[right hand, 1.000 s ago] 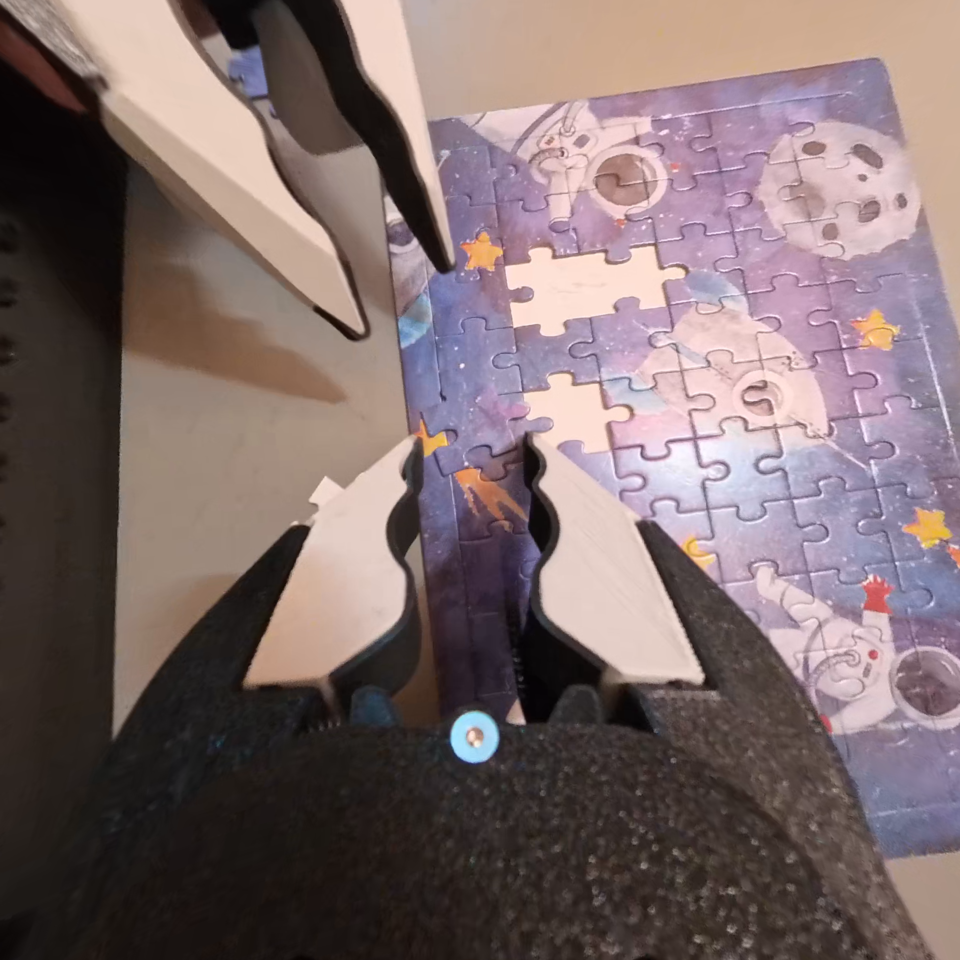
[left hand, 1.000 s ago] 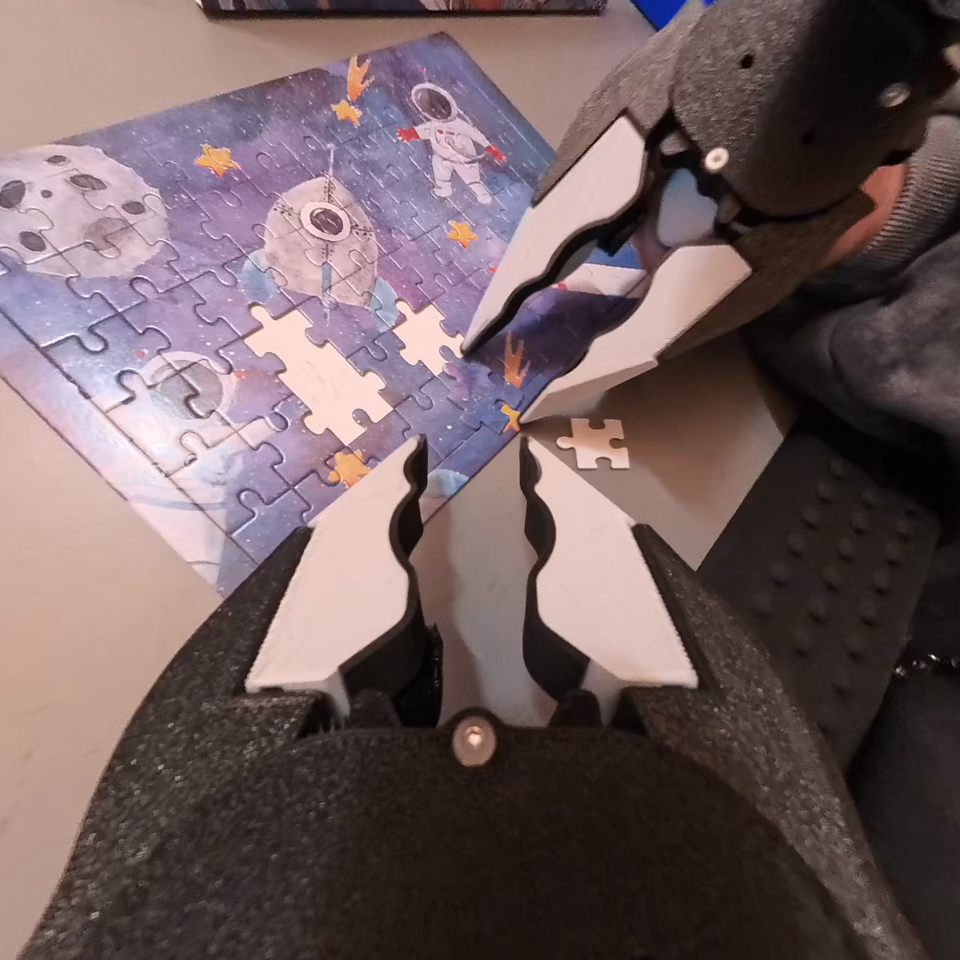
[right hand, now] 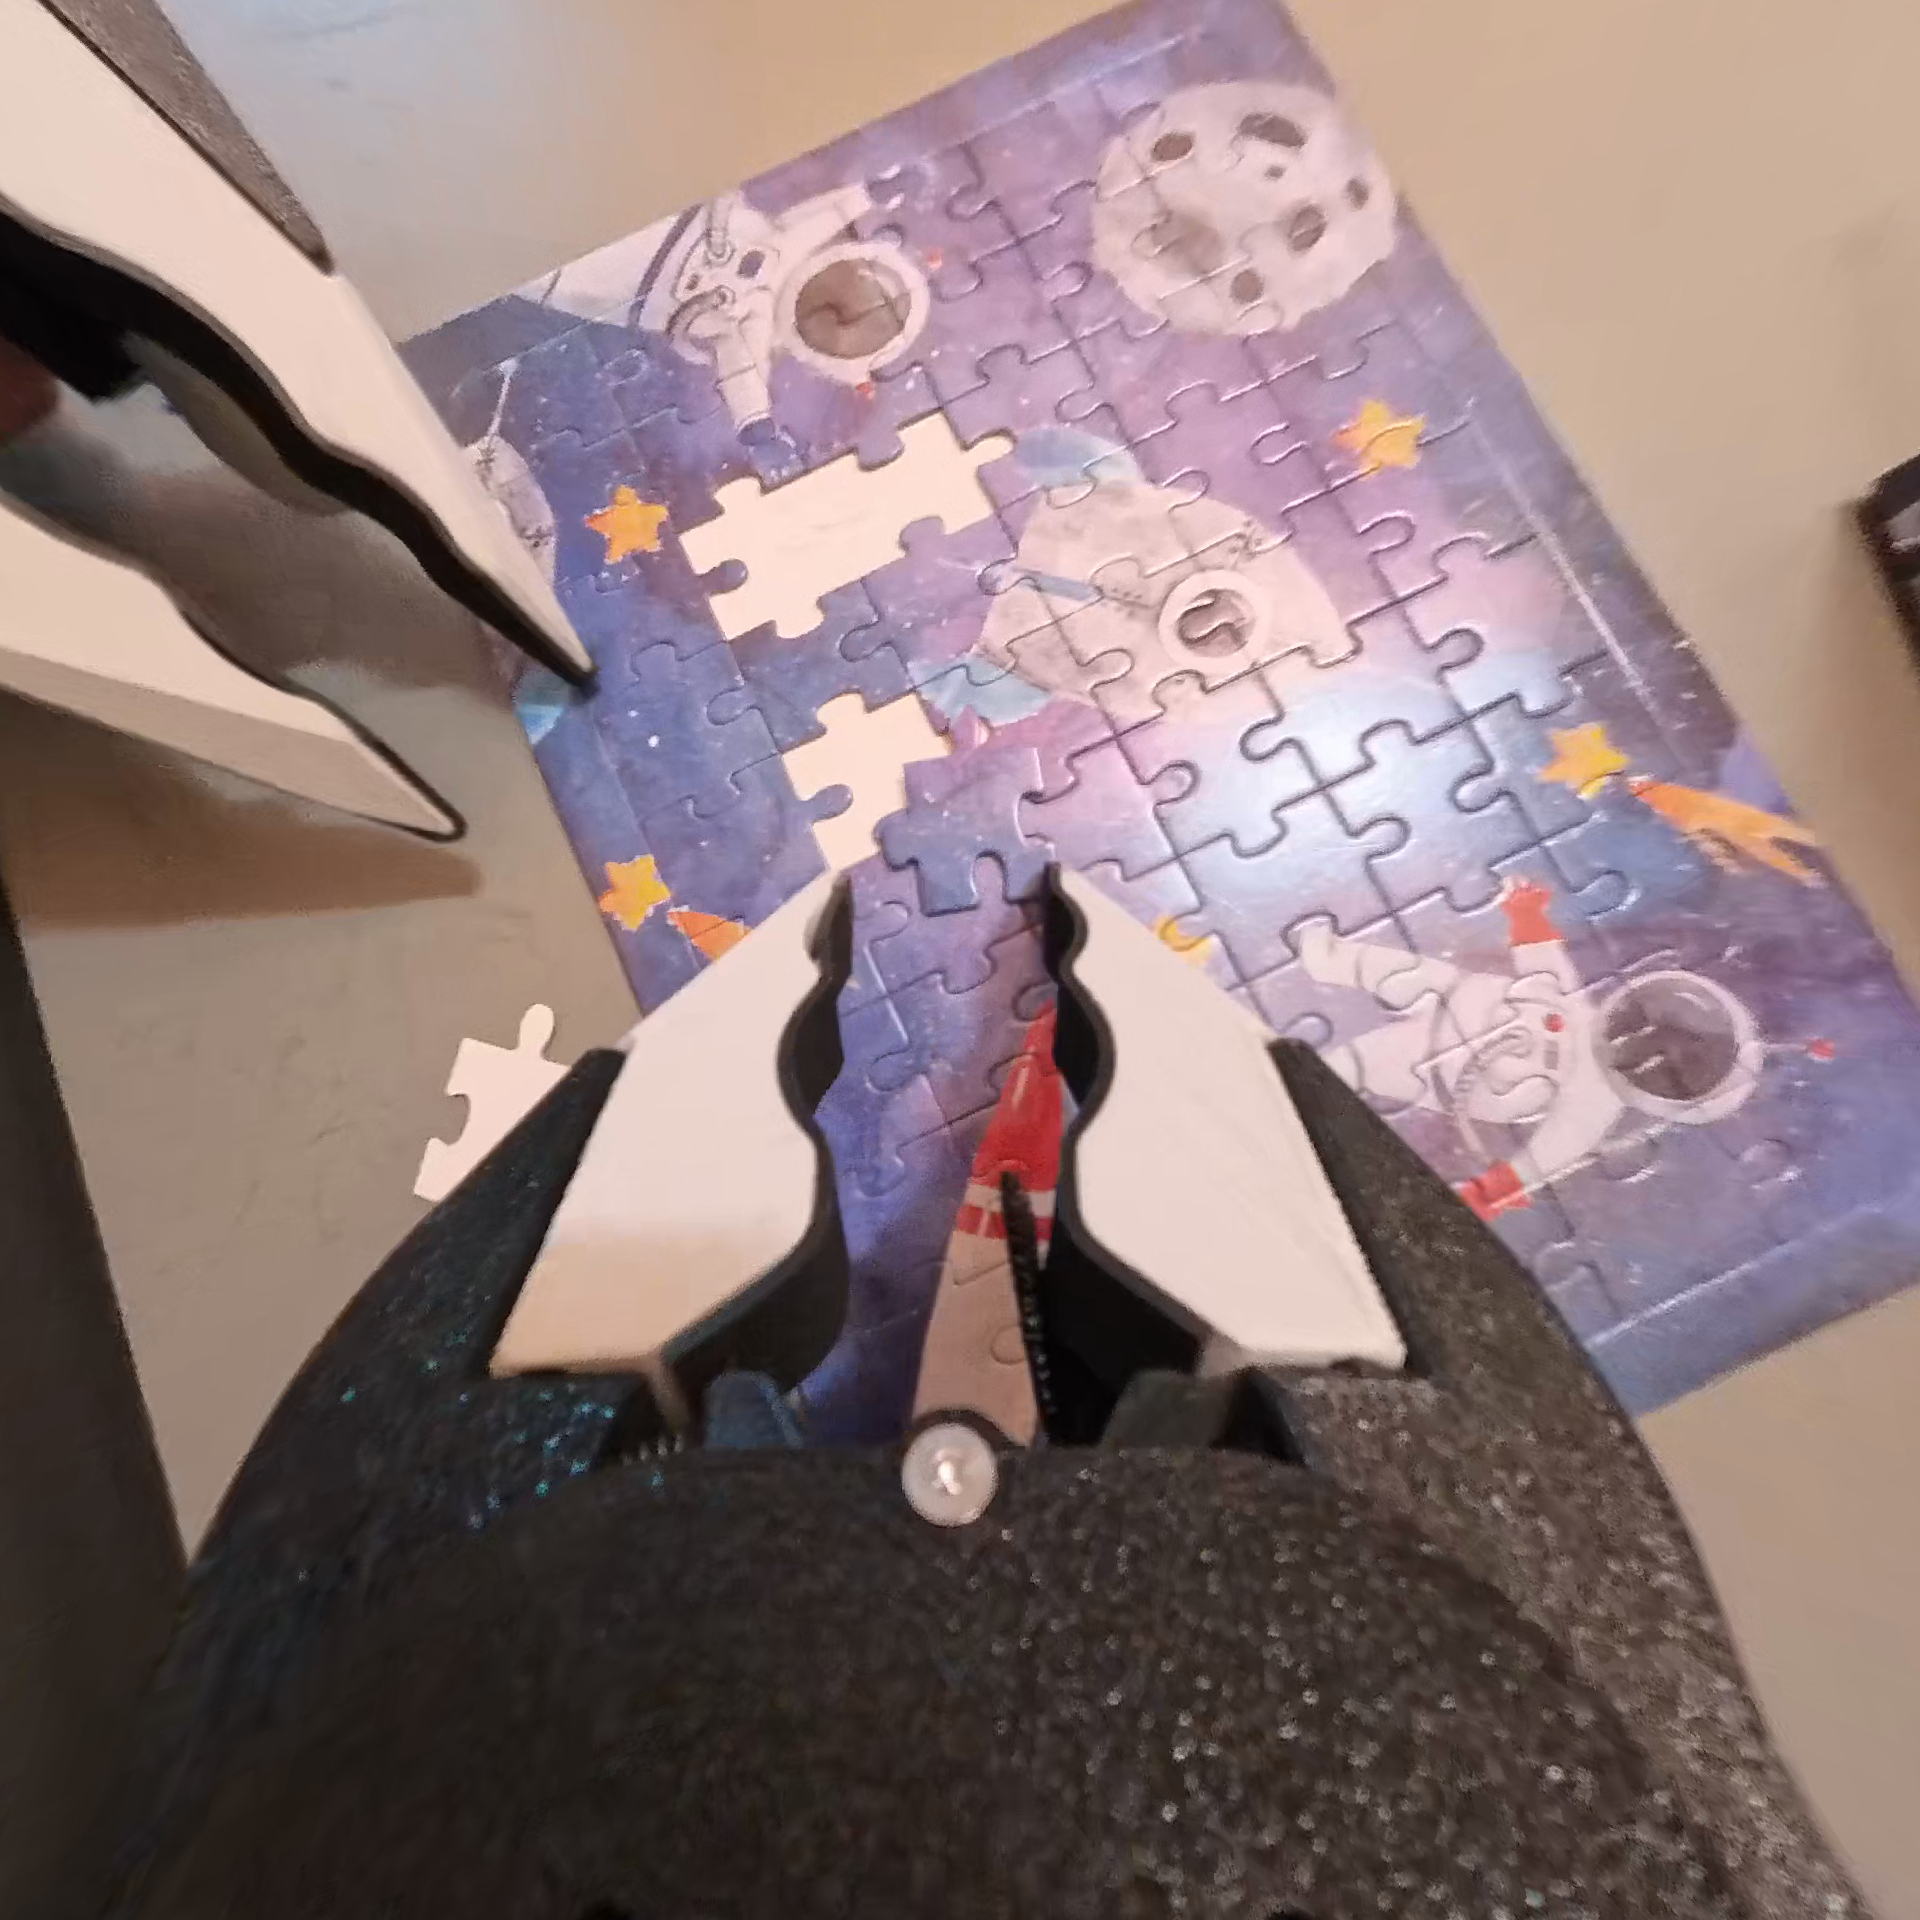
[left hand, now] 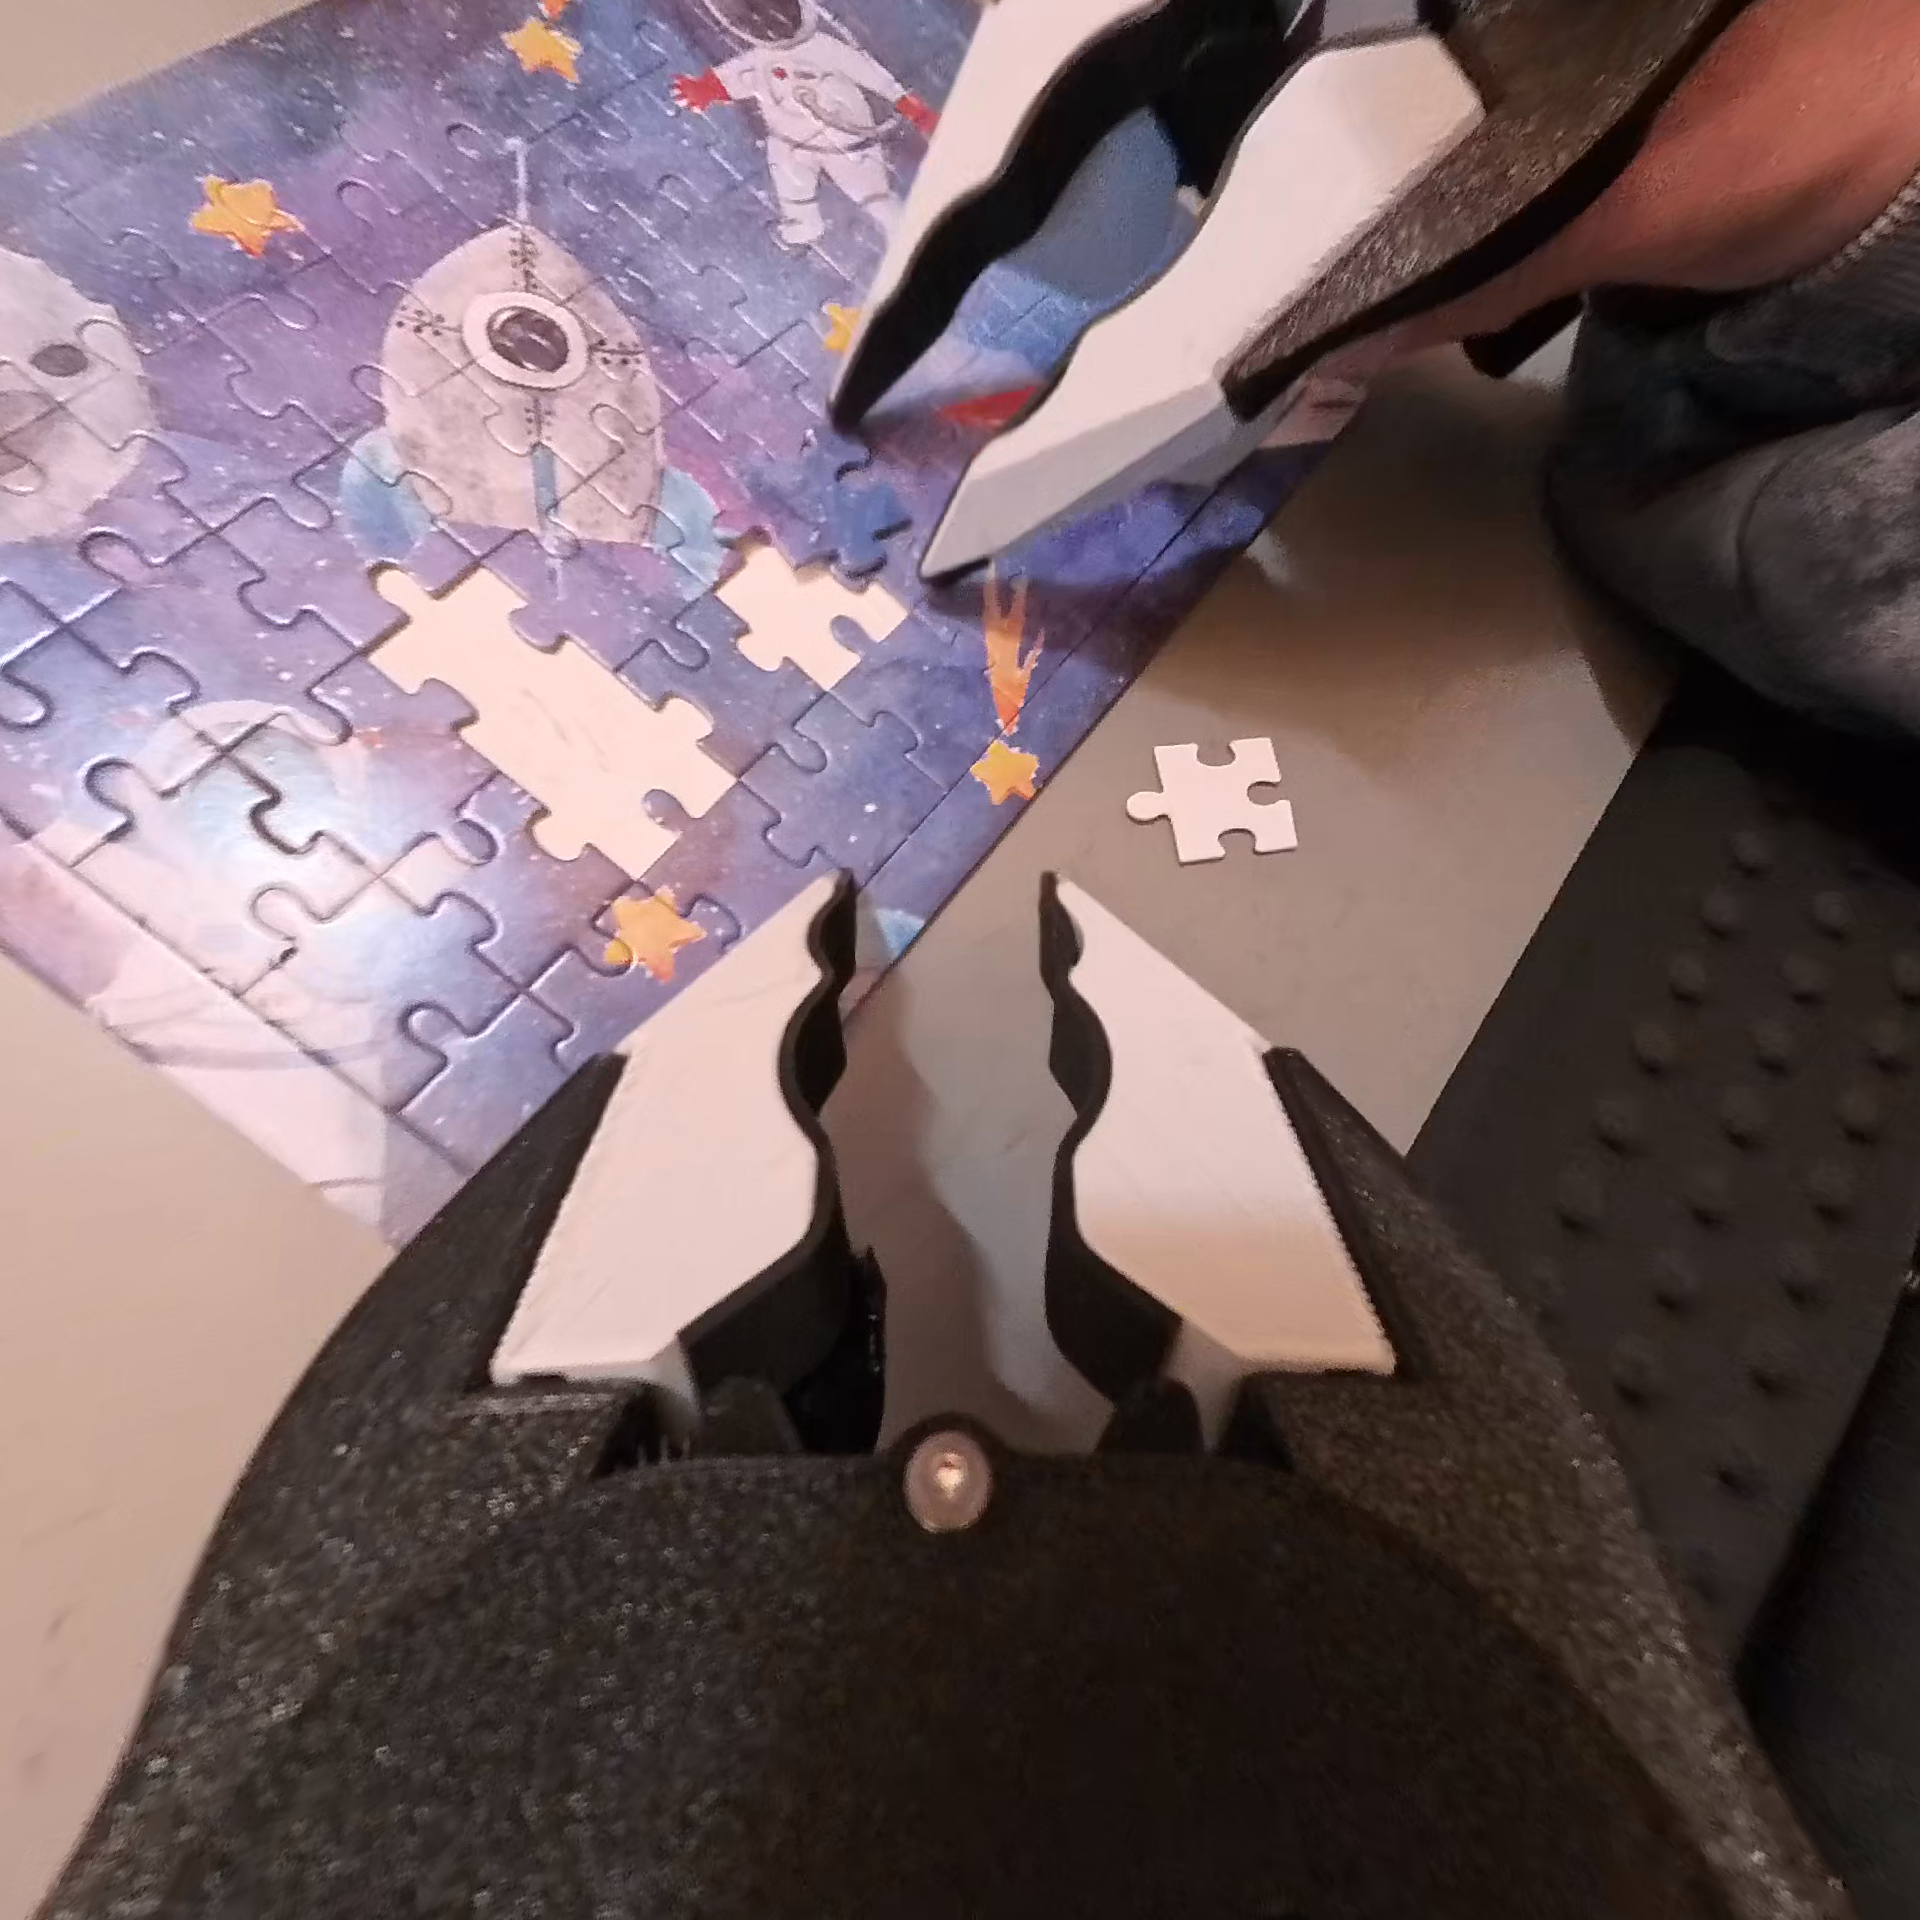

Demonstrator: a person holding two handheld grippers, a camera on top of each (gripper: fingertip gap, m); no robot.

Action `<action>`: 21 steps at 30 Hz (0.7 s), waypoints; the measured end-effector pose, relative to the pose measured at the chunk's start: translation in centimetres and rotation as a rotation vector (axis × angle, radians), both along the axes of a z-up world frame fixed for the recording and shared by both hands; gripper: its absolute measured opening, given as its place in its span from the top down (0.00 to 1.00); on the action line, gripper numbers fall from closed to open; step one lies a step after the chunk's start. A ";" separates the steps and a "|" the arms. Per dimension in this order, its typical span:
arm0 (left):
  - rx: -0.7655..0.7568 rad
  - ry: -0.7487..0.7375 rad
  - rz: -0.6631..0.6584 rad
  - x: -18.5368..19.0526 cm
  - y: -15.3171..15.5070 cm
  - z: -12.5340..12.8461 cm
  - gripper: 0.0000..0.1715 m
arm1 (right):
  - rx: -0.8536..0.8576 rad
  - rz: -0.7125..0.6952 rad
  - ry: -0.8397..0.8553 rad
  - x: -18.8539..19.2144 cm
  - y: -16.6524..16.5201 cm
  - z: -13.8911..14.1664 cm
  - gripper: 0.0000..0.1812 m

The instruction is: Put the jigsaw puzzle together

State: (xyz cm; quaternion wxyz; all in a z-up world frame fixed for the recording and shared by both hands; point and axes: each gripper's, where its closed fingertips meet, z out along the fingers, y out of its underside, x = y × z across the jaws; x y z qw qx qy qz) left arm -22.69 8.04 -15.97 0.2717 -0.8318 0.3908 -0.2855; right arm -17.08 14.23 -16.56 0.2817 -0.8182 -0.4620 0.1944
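Note:
The space-themed jigsaw puzzle (left hand: pixel 312 520) lies flat on the table, also in the right wrist view (right hand: pixel 1351 727). It has a large bare gap (left hand: pixel 561 727) (right hand: pixel 842 540) and a small one (left hand: pixel 810 623) (right hand: pixel 862 758). A loose blue piece (left hand: pixel 862 499) (right hand: pixel 956 842) lies askew on the puzzle beside the small gap. My right gripper (right hand: pixel 943 878) (left hand: pixel 888 488) is open, with its tips on either side of that piece. A white face-down piece (left hand: pixel 1216 800) (right hand: pixel 488 1101) lies on the table off the puzzle's edge. My left gripper (left hand: pixel 943 883) (right hand: pixel 514 748) is open and empty at the puzzle's edge.
A black studded mat (left hand: pixel 1714 1039) lies to the right of the beige table (left hand: pixel 1299 675). A person's hand and grey sleeve (left hand: pixel 1766 239) hold the right gripper. A dark box edge (right hand: pixel 1891 540) shows beyond the puzzle. About 9 cm separates my left fingertips from my right. It is some 5 cm from my left tips to the white face-down piece (right hand: pixel 488 1101). It is some 10 cm from my right tips to the space-themed jigsaw puzzle (left hand: pixel 312 520).
The right gripper has moved farther over the puzzle, and the blue loose piece now sits between its tips. The left gripper has edged closer to the puzzle. Both stay open.

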 end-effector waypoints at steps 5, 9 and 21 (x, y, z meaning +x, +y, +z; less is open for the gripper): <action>-0.027 -0.038 -0.014 1.3 0.1 -0.1 0.80 | -0.027 0.020 0.033 -0.8 -1.3 0.1 0.82; -0.055 -0.051 -0.005 1.5 0.6 0.1 0.79 | -0.113 0.091 0.066 -1.7 -3.7 0.4 0.83; -0.012 -0.011 0.013 0.7 1.2 -0.2 0.81 | -0.011 0.279 0.020 -3.0 -1.3 -0.3 0.78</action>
